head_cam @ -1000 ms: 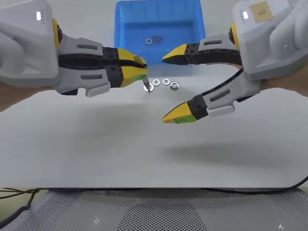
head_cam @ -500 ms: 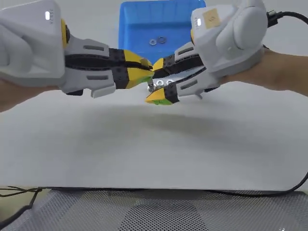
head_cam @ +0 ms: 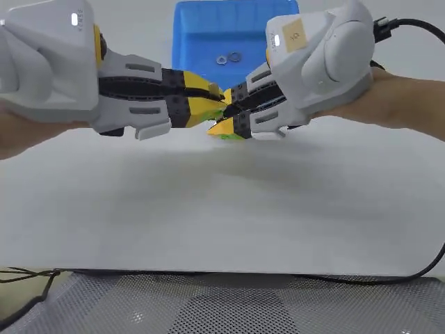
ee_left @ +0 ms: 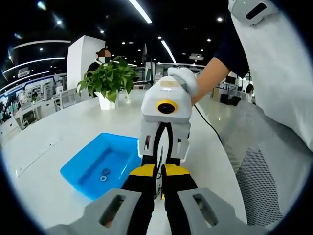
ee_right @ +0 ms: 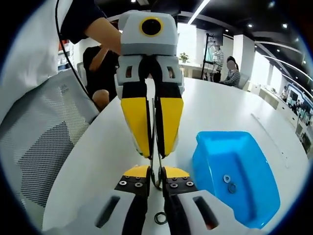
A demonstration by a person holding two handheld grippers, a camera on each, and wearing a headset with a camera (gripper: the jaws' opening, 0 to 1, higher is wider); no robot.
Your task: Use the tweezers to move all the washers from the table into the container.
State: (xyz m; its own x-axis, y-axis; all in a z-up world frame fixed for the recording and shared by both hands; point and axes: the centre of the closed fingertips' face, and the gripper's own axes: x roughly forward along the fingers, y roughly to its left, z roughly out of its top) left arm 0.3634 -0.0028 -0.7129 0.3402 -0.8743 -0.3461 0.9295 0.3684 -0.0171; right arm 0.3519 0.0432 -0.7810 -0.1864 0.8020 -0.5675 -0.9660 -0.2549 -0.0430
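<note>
In the head view the left claw (head_cam: pixel 214 104) and right claw (head_cam: pixel 226 115), tip to tip, hid the washers (ee_right: pixel 160 218) on the bench (head_cam: pixel 208 216) and nearly all of the tweezers (ee_left: pixel 159 164), and the top edge cut off the far wall of the container (head_cam: pixel 201 42).

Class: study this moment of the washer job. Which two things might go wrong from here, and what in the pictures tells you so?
1. The left gripper and the right gripper both clamp the thin tweezers, tip to tip; an uneven pull or early release might twist or drop them.
2. A washer lies on the table right under the right gripper's jaws, so a low move might knock it away from the container.
</note>
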